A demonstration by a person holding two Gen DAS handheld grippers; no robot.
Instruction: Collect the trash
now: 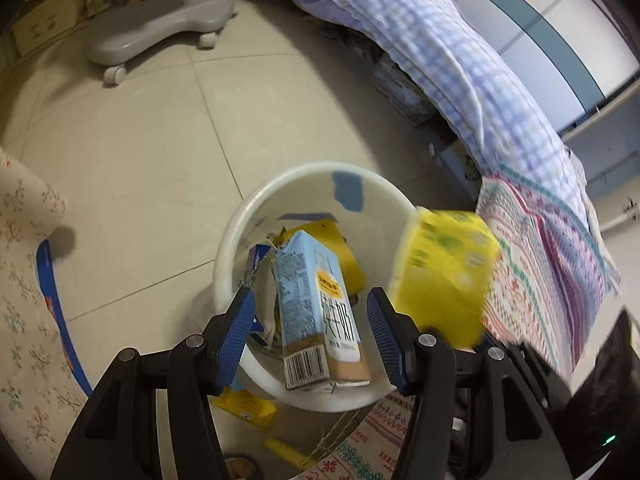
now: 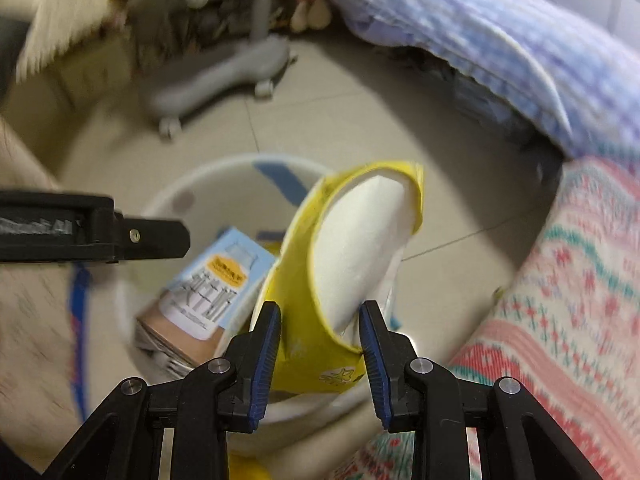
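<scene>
Bin [image 1: 236, 236]: on the floor [image 1: 152, 152], just beside the bed [image 1: 460, 80] to its right.
Milk carton [image 1: 316, 312]: inside the bin, leaning, between the left tongs [image 1: 312, 340].
Paper cup [image 2: 352, 264]: over the bin's right rim, between the right tongs [image 2: 320, 344]; whether they touch it is unclear.
Chair base [image 1: 160, 28]: behind the bin, well apart.

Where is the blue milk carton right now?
In both views the blue milk carton sits inside the white bin, between the left tool's open fingers, left of the yellow cup.
</scene>
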